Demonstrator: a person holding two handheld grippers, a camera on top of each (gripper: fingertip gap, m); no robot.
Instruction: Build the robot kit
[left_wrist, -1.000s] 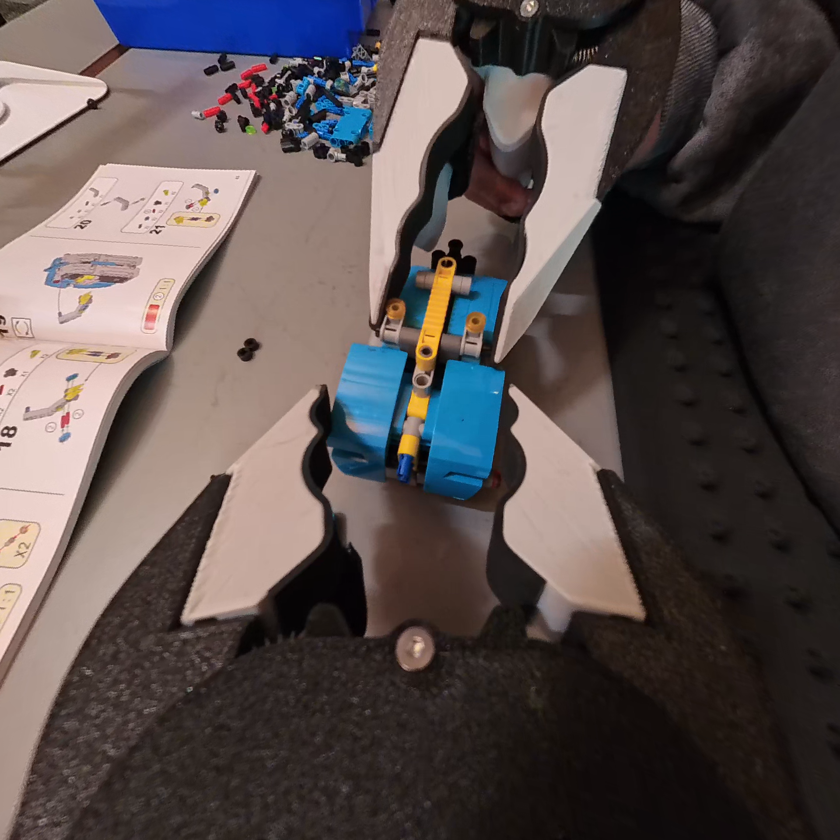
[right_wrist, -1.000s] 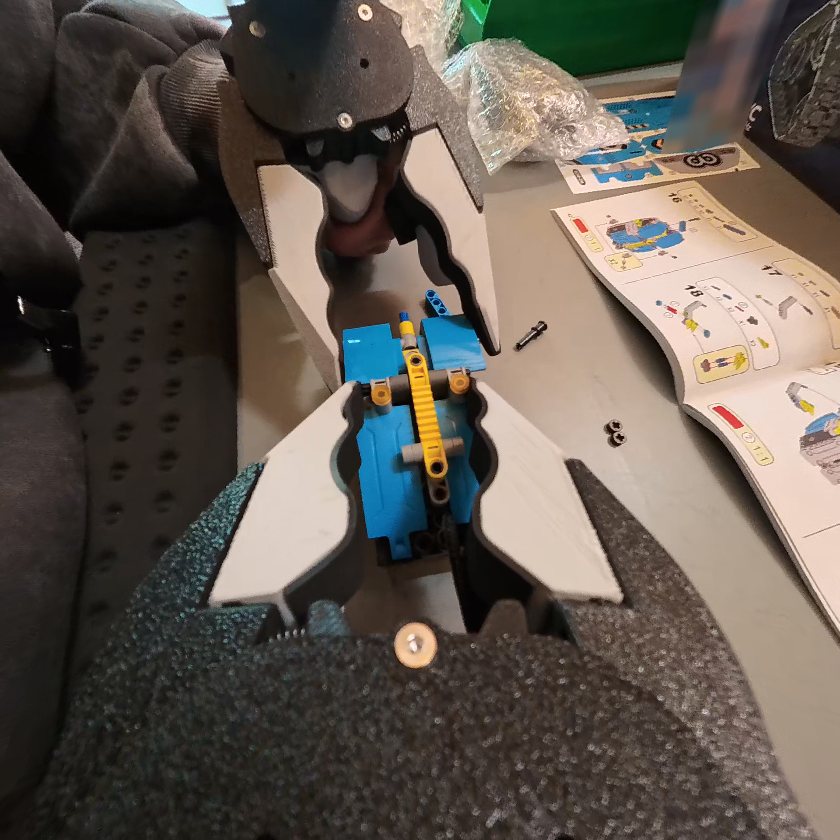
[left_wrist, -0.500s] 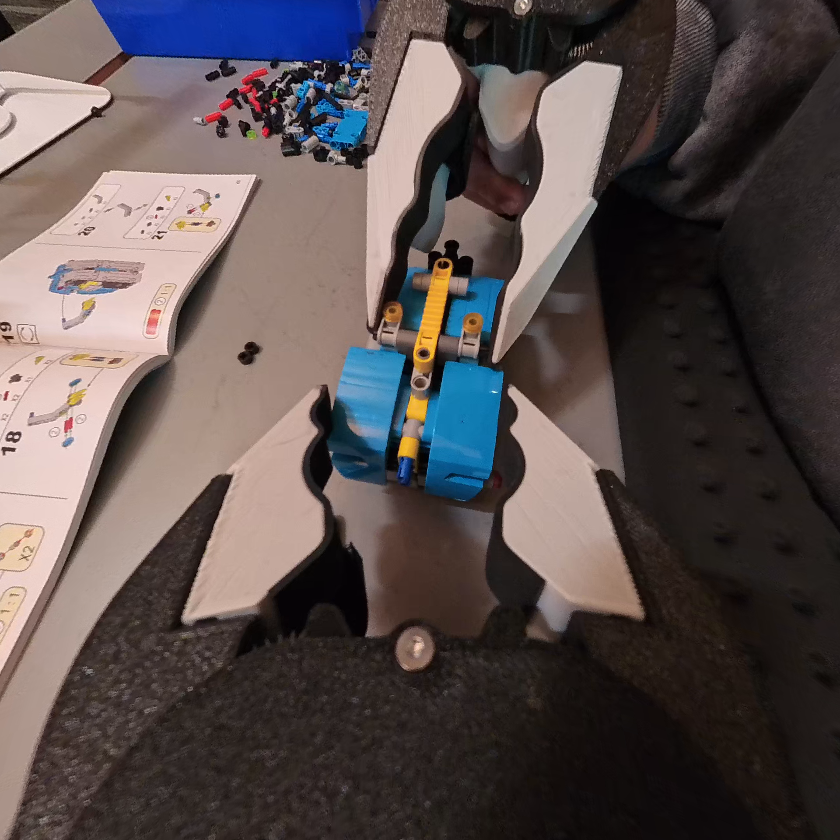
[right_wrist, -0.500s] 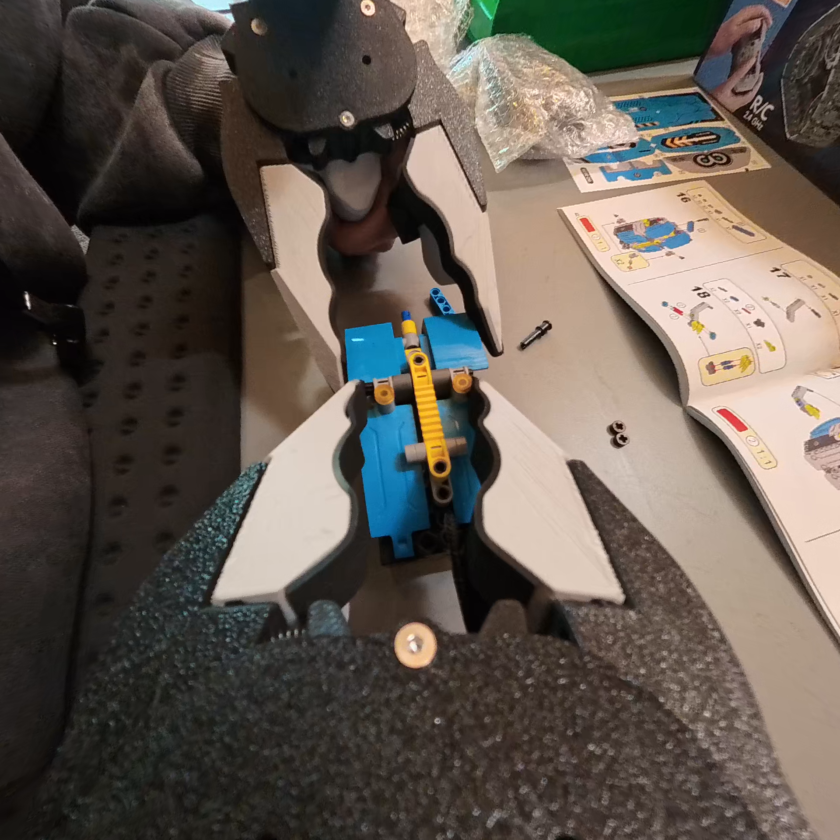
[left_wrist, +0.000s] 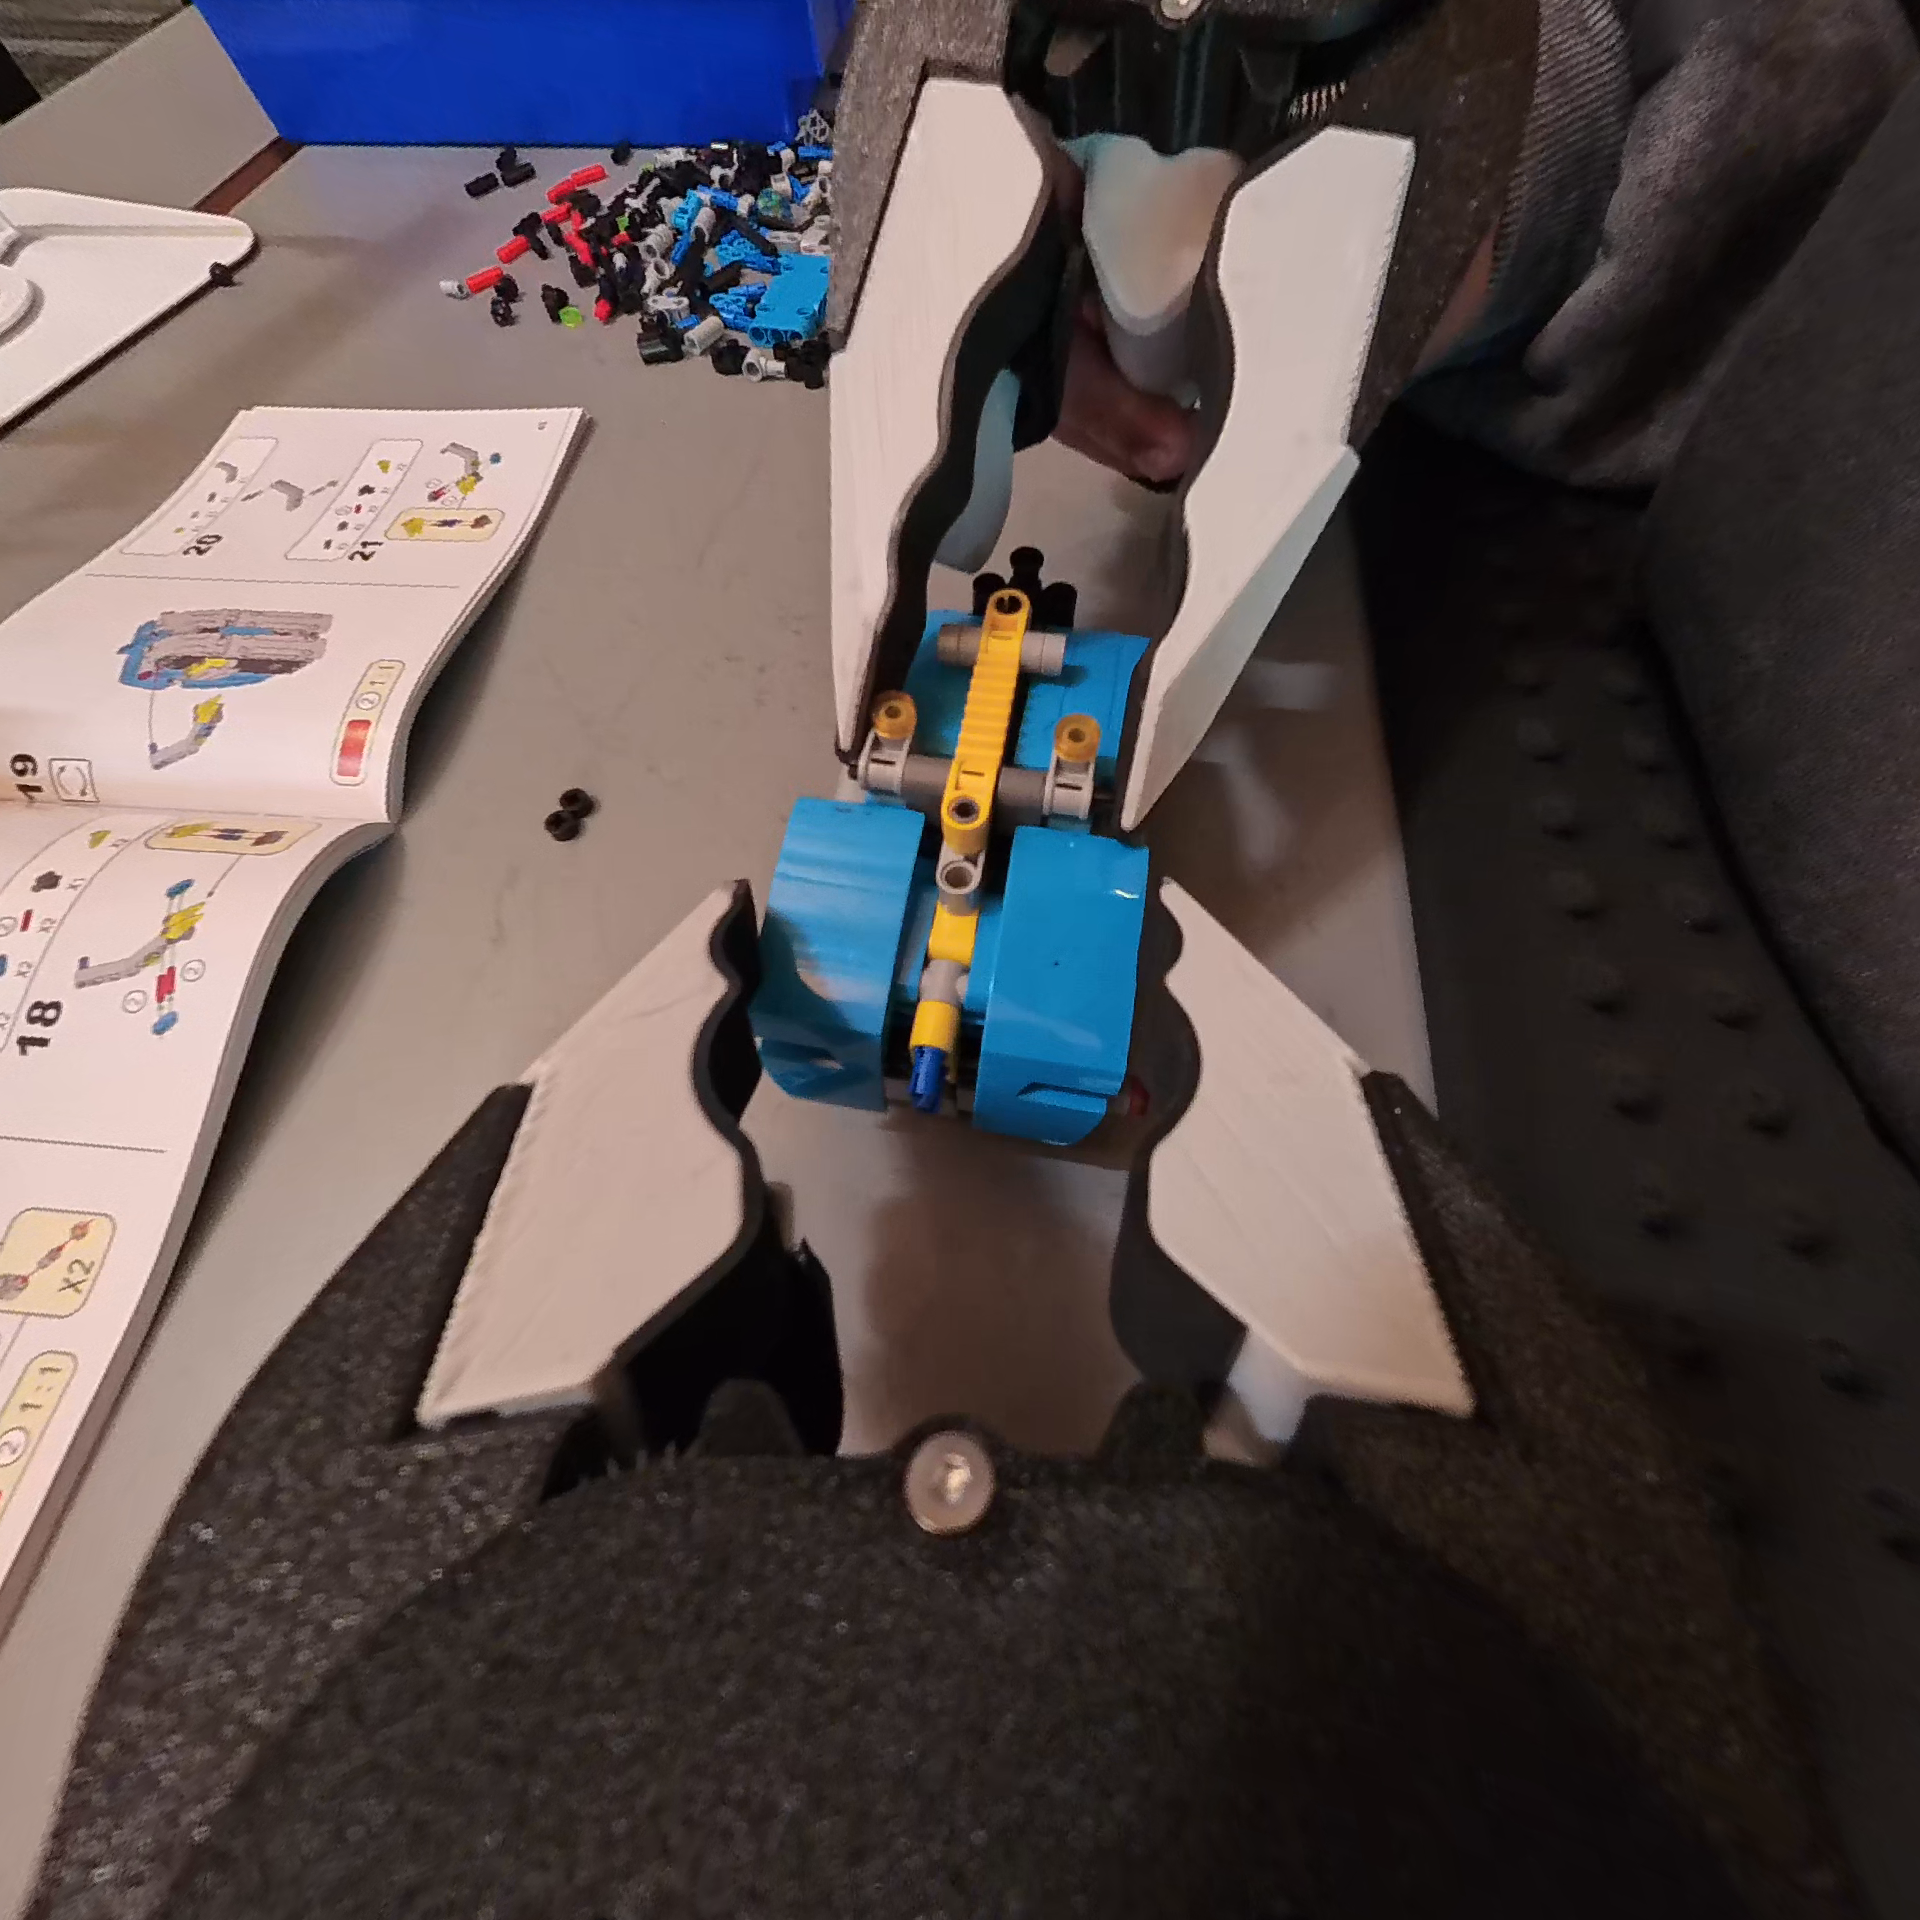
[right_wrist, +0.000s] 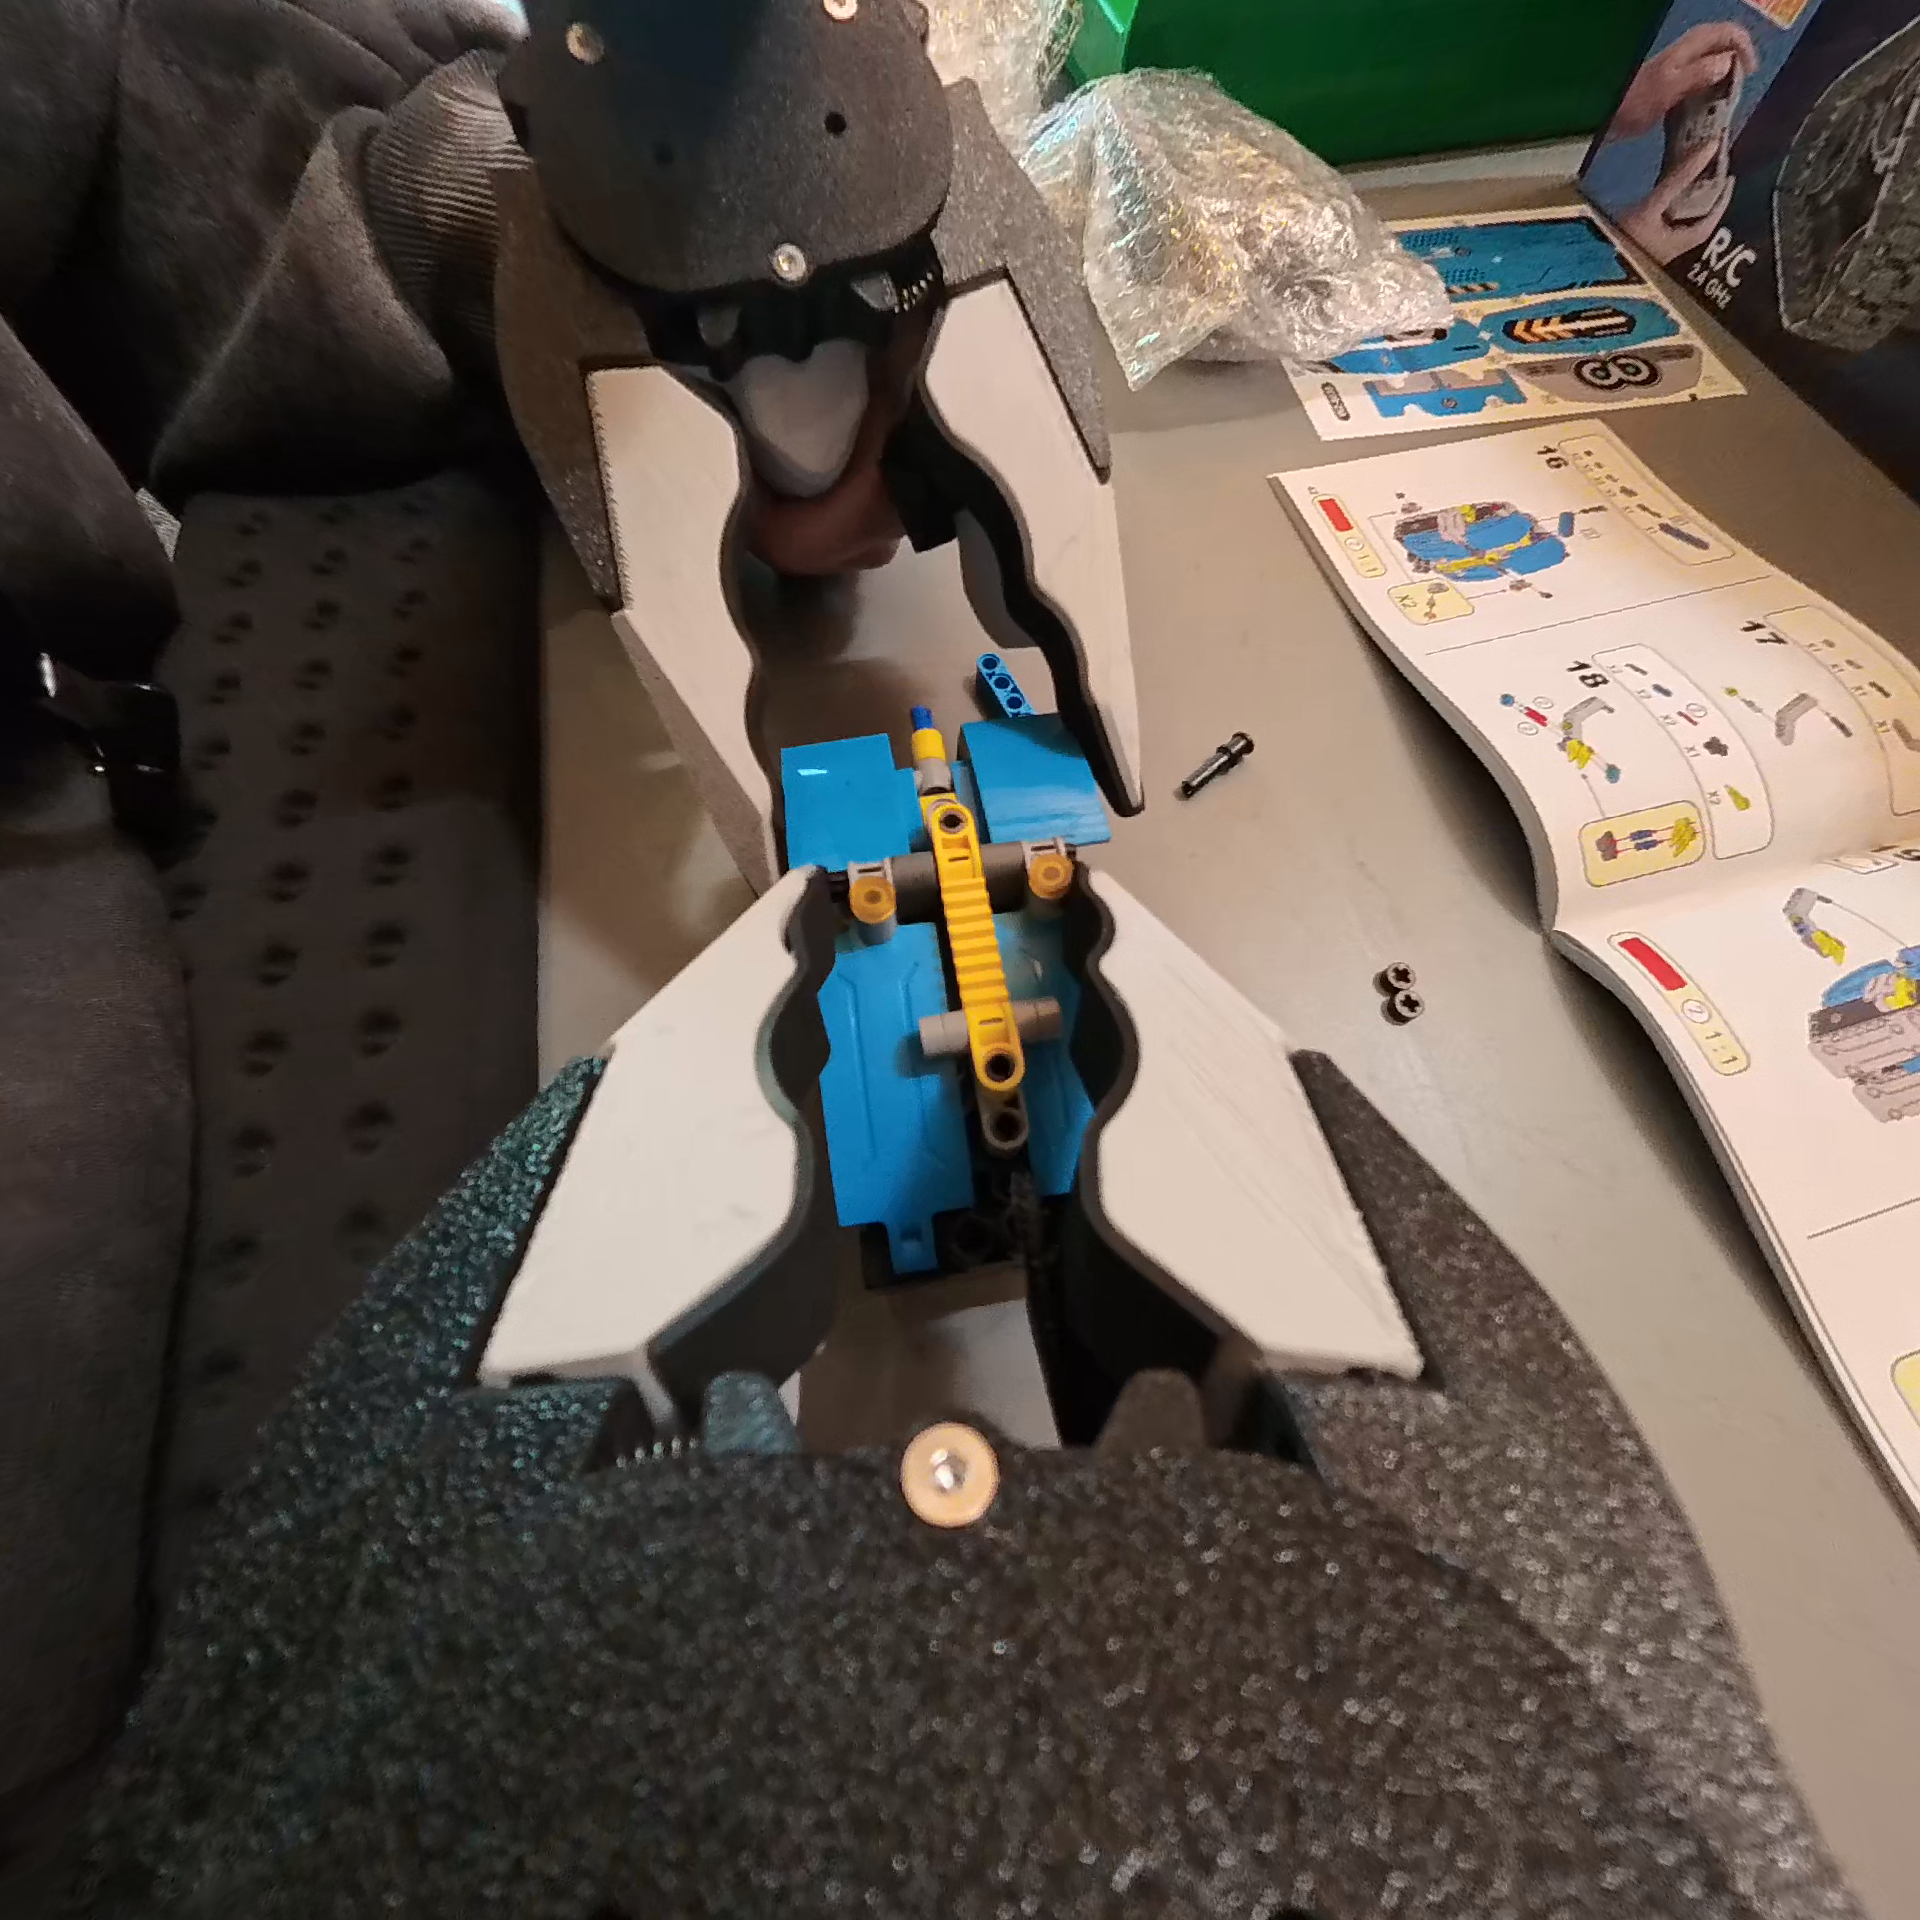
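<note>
A blue brick model (left_wrist: 1060, 977) with a yellow toothed beam (left_wrist: 982, 717) along its top lies on the grey table (left_wrist: 644, 644). My left gripper (left_wrist: 951, 904) is shut on its two curved blue panels, one finger on each side. My right gripper (right_wrist: 948, 883) is shut on the other end (right_wrist: 894, 1091), with its fingertips by the orange bushes. The two grippers face each other. The right one shows in the left wrist view (left_wrist: 987, 779) and the left one in the right wrist view (right_wrist: 951, 831). A small blue beam (right_wrist: 1003, 686) lies just behind the model.
An open instruction booklet (left_wrist: 260, 727) (right_wrist: 1662, 831) lies beside the model. A black double connector (left_wrist: 569, 814) (right_wrist: 1397, 992) and a black pin (right_wrist: 1216, 764) lie loose. A parts pile (left_wrist: 675, 260), blue bin (left_wrist: 520, 62), bubble-wrap bag (right_wrist: 1226, 229) and sticker sheet (right_wrist: 1507, 332) lie farther off. A person's dark clothing (left_wrist: 1662, 935) borders the table. My left and right fingertips are right by each other. The black pin (right_wrist: 1216, 764) is about 7 cm from my left fingertips.
Both grippers keep the same hold on the model. The views have only shifted slightly, and more of the box at the far right shows in the right wrist view.
</note>
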